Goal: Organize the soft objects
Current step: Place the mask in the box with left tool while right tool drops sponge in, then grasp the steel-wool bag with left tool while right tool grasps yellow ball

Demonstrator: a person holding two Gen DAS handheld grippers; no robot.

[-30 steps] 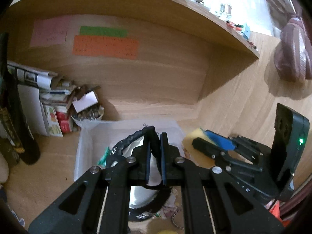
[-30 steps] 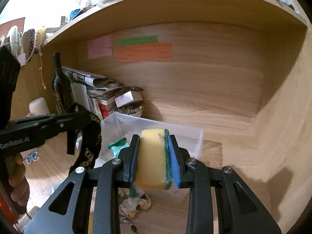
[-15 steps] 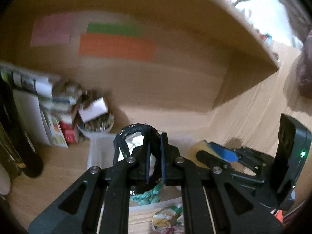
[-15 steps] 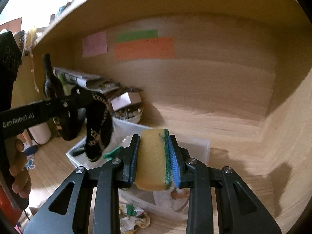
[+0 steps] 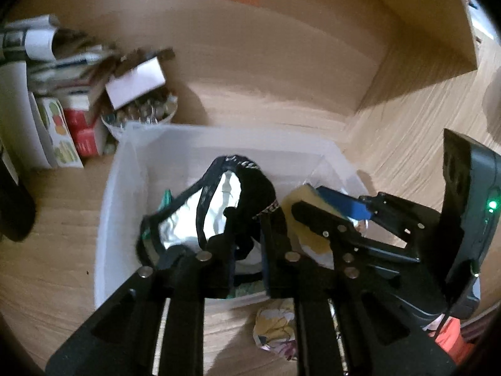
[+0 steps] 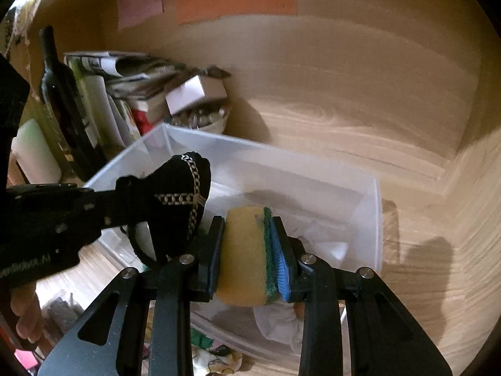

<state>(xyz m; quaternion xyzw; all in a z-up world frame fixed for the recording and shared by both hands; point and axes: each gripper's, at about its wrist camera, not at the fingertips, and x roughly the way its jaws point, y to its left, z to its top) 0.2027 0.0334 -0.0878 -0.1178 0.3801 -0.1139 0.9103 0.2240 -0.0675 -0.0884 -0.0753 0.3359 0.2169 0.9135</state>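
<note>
My left gripper [image 5: 249, 250] is shut on a black fabric piece with a chain-pattern trim [image 5: 238, 181] and holds it over the clear plastic bin [image 5: 125, 163]; it also shows in the right wrist view [image 6: 184, 194]. My right gripper [image 6: 249, 257] is shut on a yellow sponge with a green scrub side [image 6: 244, 250], also over the bin [image 6: 374, 219]. The sponge shows in the left wrist view [image 5: 300, 194] at the bin's right side. White and green soft items [image 5: 178, 225] lie inside the bin.
A small bowl of bits [image 5: 141, 116] with a white card, boxes and rolled papers [image 5: 62, 62] stand behind the bin at the left. A dark bottle [image 6: 59, 87] stands at far left. A crumpled floral cloth [image 5: 275, 326] lies in front of the bin. Wooden walls enclose the back and right.
Both grippers have moved forward and tilted down over the bin, each still holding its object. The black fabric now hangs lower inside the bin's opening.
</note>
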